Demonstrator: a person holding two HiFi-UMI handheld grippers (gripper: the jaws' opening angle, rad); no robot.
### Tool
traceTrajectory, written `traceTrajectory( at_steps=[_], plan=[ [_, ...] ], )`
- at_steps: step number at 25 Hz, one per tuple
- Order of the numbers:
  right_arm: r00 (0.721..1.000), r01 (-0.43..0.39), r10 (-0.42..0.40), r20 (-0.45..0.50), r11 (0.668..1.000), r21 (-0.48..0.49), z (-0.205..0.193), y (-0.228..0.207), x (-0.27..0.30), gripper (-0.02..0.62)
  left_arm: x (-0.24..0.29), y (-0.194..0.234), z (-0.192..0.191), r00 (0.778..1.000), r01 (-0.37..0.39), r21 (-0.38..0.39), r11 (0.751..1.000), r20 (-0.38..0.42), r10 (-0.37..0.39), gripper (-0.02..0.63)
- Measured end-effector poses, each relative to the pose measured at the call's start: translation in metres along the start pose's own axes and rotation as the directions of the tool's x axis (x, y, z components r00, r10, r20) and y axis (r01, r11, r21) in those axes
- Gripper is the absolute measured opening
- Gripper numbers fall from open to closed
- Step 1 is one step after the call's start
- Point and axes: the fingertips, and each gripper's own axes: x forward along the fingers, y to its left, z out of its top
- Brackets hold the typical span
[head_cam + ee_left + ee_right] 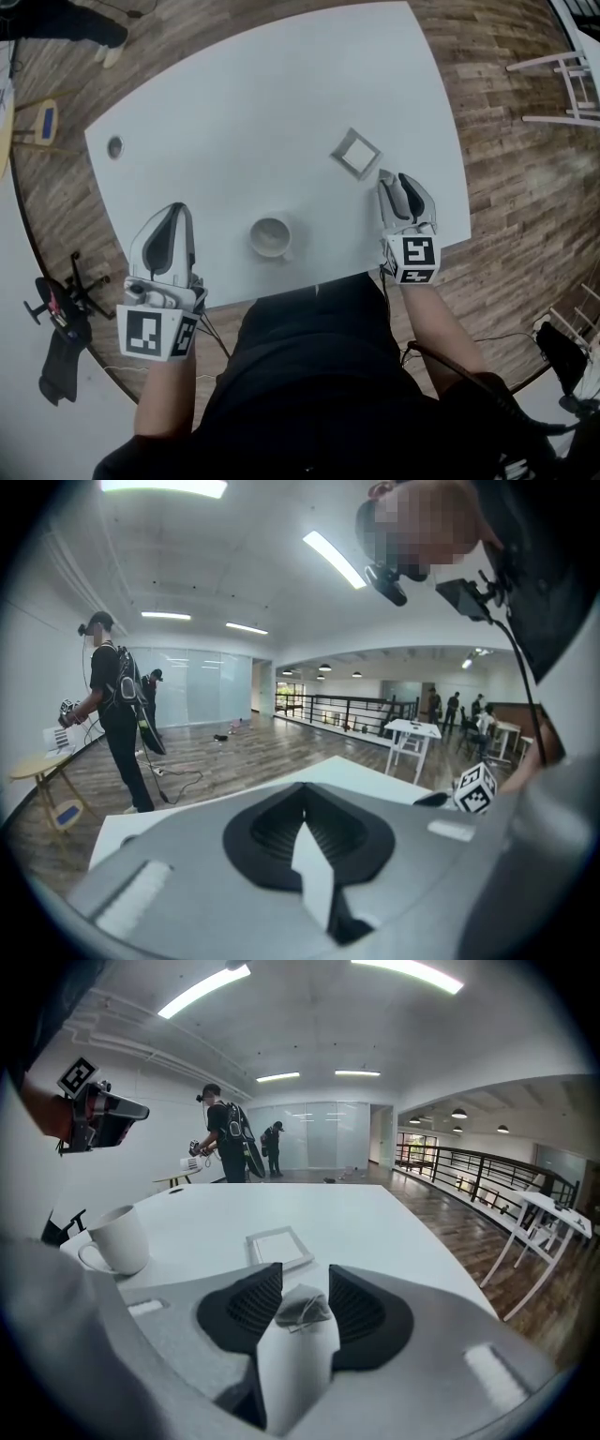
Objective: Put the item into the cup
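A white cup [270, 236] stands near the table's front edge, between my two grippers; the right gripper view has it at the left [117, 1238]. My right gripper [392, 178] rests low on the table [281, 94] to the cup's right. Its jaws [305, 1274] stand open, and a small grey tea bag [302, 1309] lies between the pads with a gap beside it. My left gripper [178, 208] hovers left of the cup, tilted up toward the room. Its pads [302, 789] meet at the tips with nothing between them.
A flat square white tray [356, 153] lies just beyond the right gripper, also seen ahead of the jaws [278, 1247]. A small round hole [114, 146] marks the table's far left corner. White furniture [572, 89] stands on the wooden floor at right. People [225, 1133] stand far off.
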Motion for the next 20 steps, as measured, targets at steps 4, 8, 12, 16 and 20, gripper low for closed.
traceTrajectory(
  at_steps=[4, 8, 12, 16, 20],
  plan=[
    [1.000, 0.005, -0.005, -0.018, 1.000, -0.007, -0.006, -0.002, 0.000, 0.153, -0.001, -0.002, -0.001, 1.000, -0.008, -0.015, 1.000, -0.001, 0.008, -0.002],
    [0.999, 0.017, -0.018, -0.037, 0.999, -0.027, -0.011, -0.001, 0.002, 0.153, -0.006, 0.002, 0.002, 1.000, -0.019, -0.020, 1.000, 0.002, 0.019, -0.002],
    [0.998, 0.013, -0.014, -0.058, 1.000, -0.022, -0.013, -0.001, 0.007, 0.148, -0.006, 0.004, 0.002, 1.000, -0.031, -0.024, 0.999, 0.001, 0.031, -0.002],
    [0.997, 0.027, -0.029, -0.072, 0.999, -0.026, -0.017, -0.005, 0.008, 0.086, -0.007, 0.002, 0.002, 0.999, -0.032, -0.026, 0.999, 0.004, 0.032, -0.002],
    [0.994, 0.052, -0.054, -0.091, 0.998, -0.018, -0.021, -0.009, 0.011, 0.049, -0.006, 0.008, -0.001, 1.000, -0.023, -0.040, 0.999, 0.013, 0.024, -0.002]
  ],
)
